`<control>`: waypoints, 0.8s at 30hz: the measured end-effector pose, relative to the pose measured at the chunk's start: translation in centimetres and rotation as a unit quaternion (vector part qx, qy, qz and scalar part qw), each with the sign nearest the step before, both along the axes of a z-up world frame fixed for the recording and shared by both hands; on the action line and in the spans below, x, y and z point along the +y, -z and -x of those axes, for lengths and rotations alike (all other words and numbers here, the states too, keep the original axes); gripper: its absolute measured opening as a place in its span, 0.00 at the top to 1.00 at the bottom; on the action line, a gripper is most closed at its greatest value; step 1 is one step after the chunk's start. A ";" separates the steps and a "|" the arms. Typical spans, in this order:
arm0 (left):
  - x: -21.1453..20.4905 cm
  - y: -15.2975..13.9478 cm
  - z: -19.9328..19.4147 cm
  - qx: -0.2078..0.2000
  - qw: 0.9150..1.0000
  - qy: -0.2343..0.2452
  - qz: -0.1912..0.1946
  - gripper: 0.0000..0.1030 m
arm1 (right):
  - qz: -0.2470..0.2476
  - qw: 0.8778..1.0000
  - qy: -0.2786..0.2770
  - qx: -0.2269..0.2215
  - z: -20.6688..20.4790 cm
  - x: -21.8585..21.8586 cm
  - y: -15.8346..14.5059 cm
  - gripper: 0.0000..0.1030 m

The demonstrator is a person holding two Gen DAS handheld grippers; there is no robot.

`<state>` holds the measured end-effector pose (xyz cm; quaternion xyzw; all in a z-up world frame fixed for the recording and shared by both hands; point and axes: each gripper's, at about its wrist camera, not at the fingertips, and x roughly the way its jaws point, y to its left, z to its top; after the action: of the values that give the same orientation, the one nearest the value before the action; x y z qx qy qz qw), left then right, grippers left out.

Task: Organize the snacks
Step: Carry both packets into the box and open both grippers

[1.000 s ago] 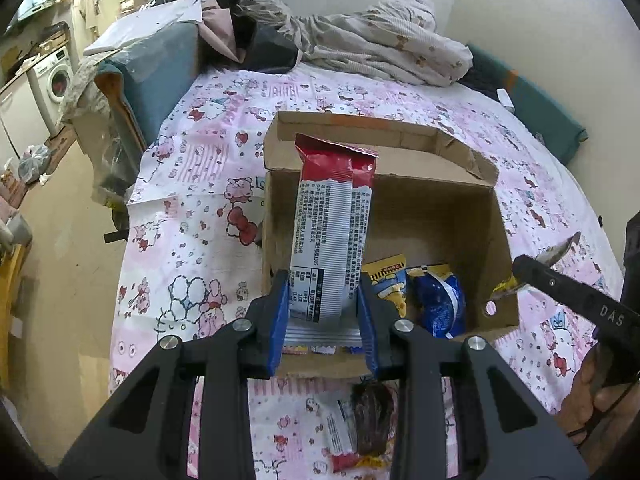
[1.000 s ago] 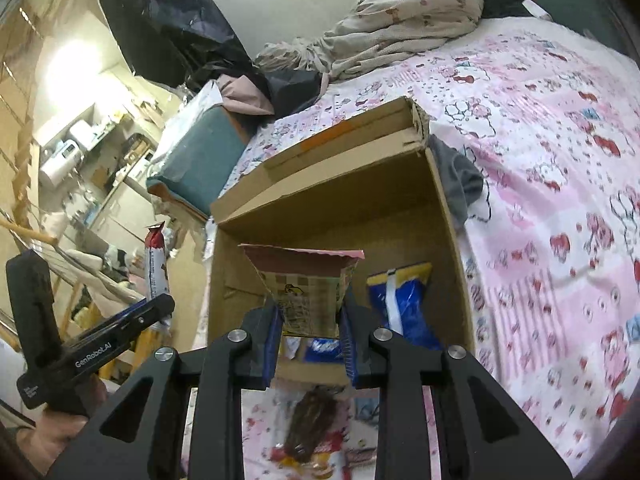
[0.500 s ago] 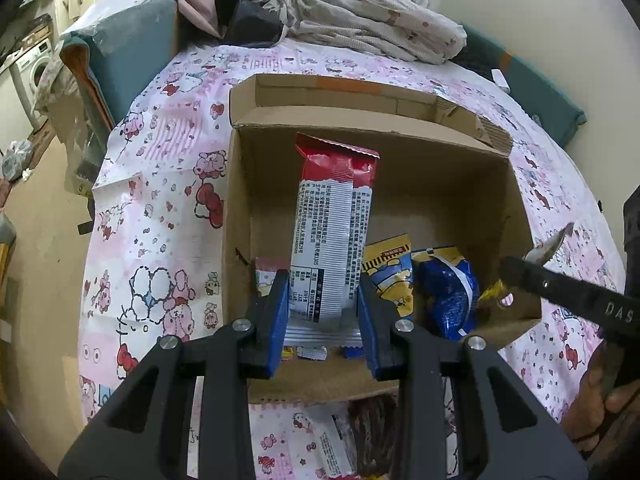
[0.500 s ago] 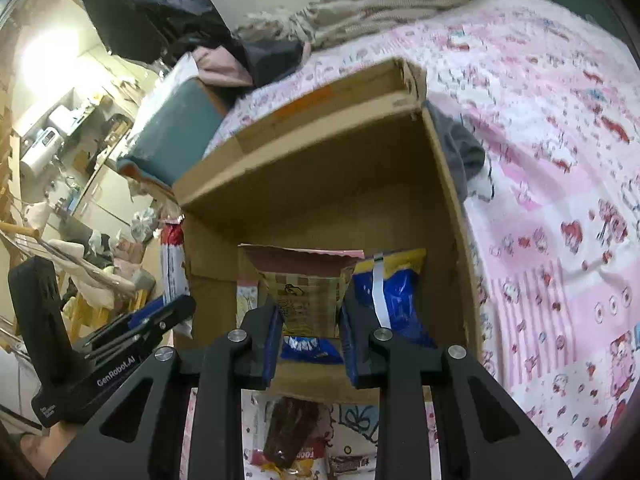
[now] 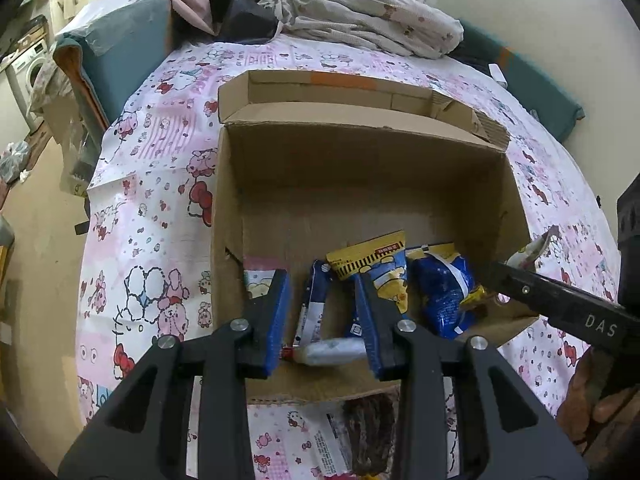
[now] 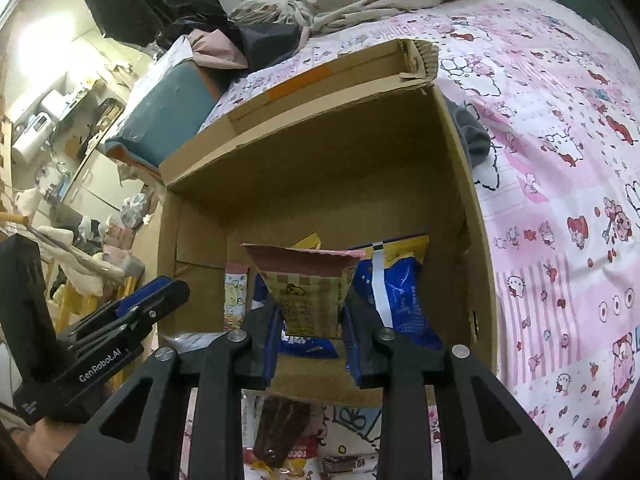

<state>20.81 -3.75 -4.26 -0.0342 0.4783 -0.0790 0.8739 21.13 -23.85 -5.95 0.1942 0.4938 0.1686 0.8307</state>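
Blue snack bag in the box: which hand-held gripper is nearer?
Right. Right hand-held gripper is directly beside the blue snack bag; left hand-held gripper is by the box's left wall.

My right tool (image 6: 311,330) hides the tan packet's (image 6: 306,294) lower half; below it, the dark snack (image 6: 280,428) runs off frame, its label unreadable.

My left gripper (image 5: 322,306) and right gripper (image 6: 310,332) are matte black, with blue-padded fingers (image 5: 277,312) and round silver screws (image 5: 238,325). White lettering marks their sides: "GenRobot.AI", "DAS".
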 end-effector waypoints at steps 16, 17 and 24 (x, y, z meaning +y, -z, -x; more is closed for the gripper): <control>3.0 -1.3 1.3 -0.012 0.999 -0.049 0.020 0.23 | -0.044 0.995 0.088 -0.025 0.5 -4.1 -1.3 0.21; 3.4 -1.4 1.4 -0.011 0.998 -0.055 0.022 0.23 | -0.048 0.994 0.095 -0.024 0.6 -4.4 -1.3 0.21; 5.5 -2.1 2.6 -0.007 0.996 -0.086 0.035 0.23 | -0.068 0.990 0.122 -0.012 1.8 -6.0 -1.3 0.21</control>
<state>18.17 1.76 -2.15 -0.1053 0.4642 -0.0208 0.8792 19.35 -29.81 -4.69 0.3067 0.4438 0.1017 0.8358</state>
